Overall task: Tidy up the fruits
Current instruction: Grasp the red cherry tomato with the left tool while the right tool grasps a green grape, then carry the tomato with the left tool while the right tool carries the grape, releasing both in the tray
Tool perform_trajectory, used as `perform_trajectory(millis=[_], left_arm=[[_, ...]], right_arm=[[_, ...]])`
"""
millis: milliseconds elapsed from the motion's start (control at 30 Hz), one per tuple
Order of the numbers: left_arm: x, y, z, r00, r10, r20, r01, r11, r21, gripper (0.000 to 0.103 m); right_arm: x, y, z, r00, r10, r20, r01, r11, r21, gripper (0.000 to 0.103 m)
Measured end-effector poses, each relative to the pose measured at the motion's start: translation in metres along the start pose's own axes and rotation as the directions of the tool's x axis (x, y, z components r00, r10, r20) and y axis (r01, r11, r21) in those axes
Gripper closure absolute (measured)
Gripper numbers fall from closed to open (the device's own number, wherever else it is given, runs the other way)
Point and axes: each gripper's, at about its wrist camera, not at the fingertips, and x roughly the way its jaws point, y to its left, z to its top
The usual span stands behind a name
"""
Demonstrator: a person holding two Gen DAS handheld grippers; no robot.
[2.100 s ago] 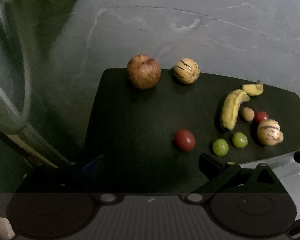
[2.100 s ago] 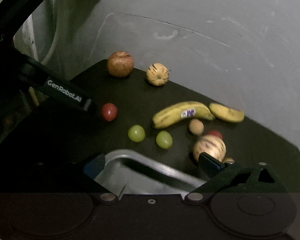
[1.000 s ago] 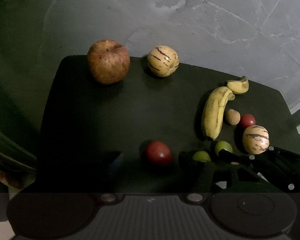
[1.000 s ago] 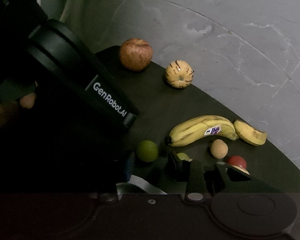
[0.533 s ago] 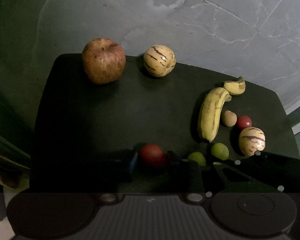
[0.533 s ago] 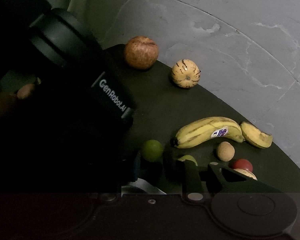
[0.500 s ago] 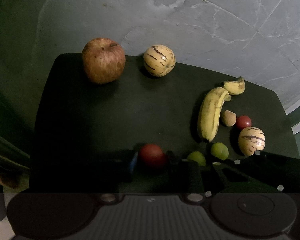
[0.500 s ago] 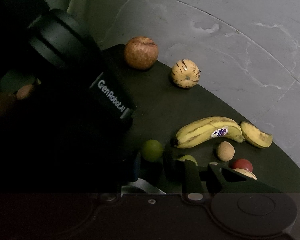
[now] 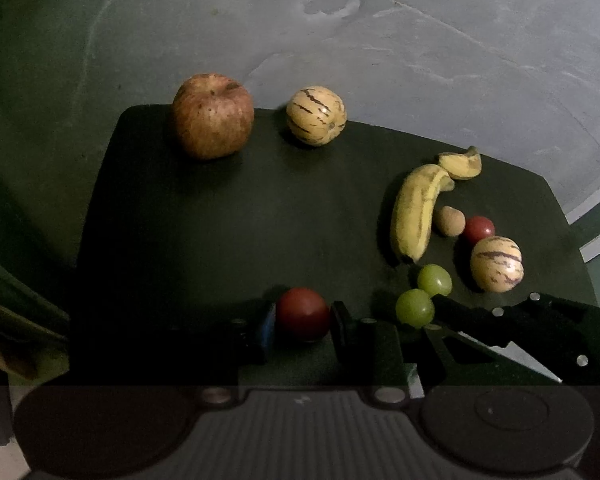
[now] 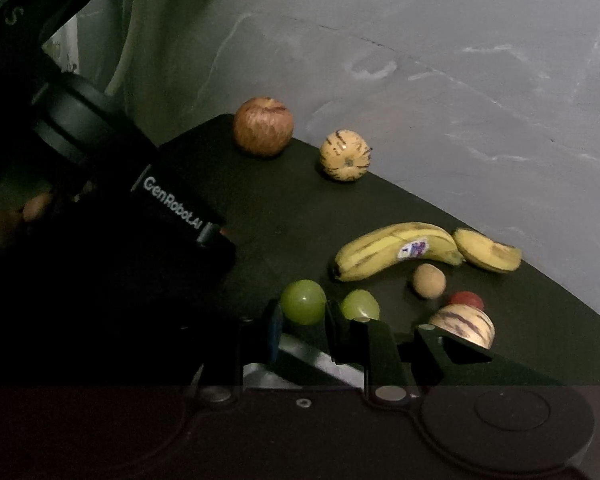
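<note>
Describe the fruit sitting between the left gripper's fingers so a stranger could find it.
On the dark mat, look at the near edge, away from the apple at the far corner. The red tomato sits between the left gripper fingers. It is larger and darker than the other red one, and left of the two green grapes.

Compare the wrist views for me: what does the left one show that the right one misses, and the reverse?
Left only: the left tool closed around the dark red tomato.

Right only: the right tool closed around a green grape, the banana's sticker, and the metal tray edge.

Both: apple, striped melons, banana, second grape, black mat.
</note>
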Motion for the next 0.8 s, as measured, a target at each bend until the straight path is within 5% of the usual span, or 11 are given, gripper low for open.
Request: perform_trajectory(millis=[67,100,800], left_arm=[[-0.005,-0.003,-0.004,1.0,-0.003,0.007,0.003,1.0,0.01,0.071],[-0.008,-0.004,-0.006,1.0,-0.004,0.011,0.004,1.0,0.016,0.071],[-0.064,-0.071,-0.094,1.0,-0.018,0.02,0.016,0.997,0.075,0.071]], right_arm=[[-0.01,-0.002,-0.004,1.0,0.0,0.01,0.0,1.0,0.01,0.079],[-0.015,-0.002,-0.006,0.989,-0.01,-0.145,0.015,0.999,0.034,0.079],[-0.121,-0.004,-0.075,0.986,0.031,-0.161,-0.016,0.995,0.095,0.079]])
